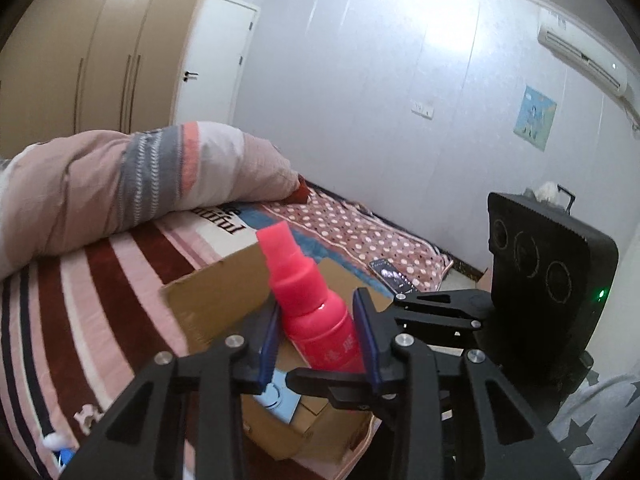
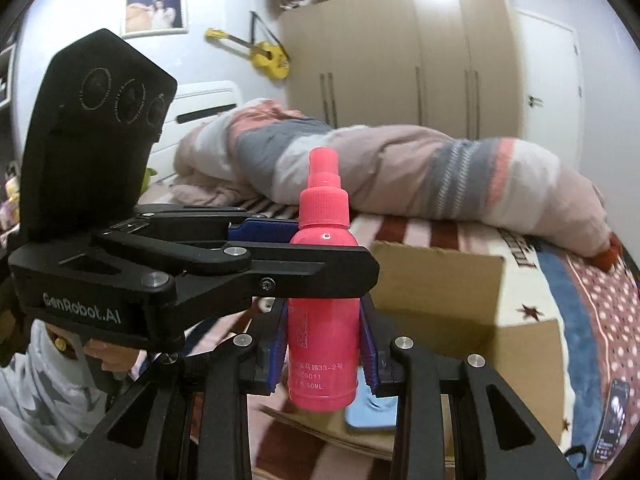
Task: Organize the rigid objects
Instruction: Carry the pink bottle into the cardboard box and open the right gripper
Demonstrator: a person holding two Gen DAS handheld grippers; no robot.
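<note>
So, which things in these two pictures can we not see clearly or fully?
- Cardboard box contents: both views, hidden by the pink bottle and the grippers.
- Blue flat object in the box: right wrist view, mostly behind the right gripper.
- Bottle label: partly readable, smeared in the left wrist view.
- Phone screen: too small.
- Left gripper grip: appears closed on the bottle.

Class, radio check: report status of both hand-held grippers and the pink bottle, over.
Both hand-held grippers, left and right, on the pink spray bottle. Bottle upright, above the open cardboard box on the bed. Nothing in the way.
</note>
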